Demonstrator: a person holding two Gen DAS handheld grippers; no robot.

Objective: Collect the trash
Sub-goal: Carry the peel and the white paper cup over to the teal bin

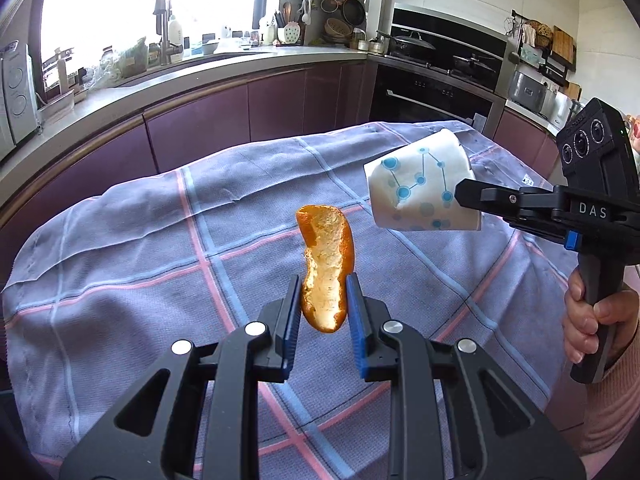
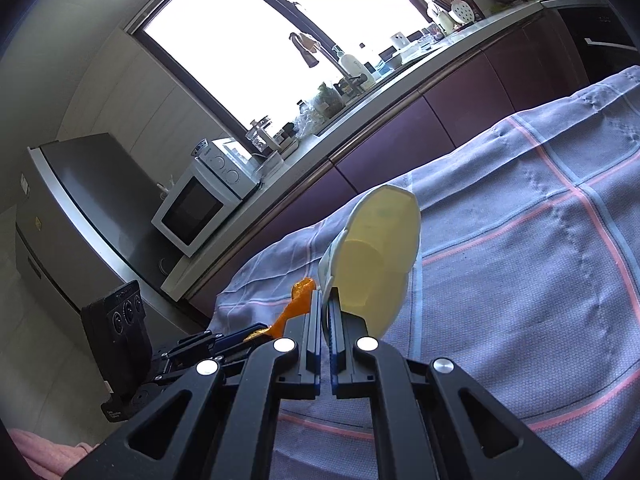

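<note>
My left gripper is shut on a curved strip of orange peel and holds it upright above the checked tablecloth. My right gripper is shut on the rim of a crumpled paper cup, white with blue dots. The cup also shows in the left wrist view, held in the air at the right by the right gripper. The peel shows in the right wrist view, to the left of the cup, in the left gripper.
The cloth-covered table lies under both grippers. A counter with purple cabinets, a sink and tap, an oven, a microwave and a fridge ring the table.
</note>
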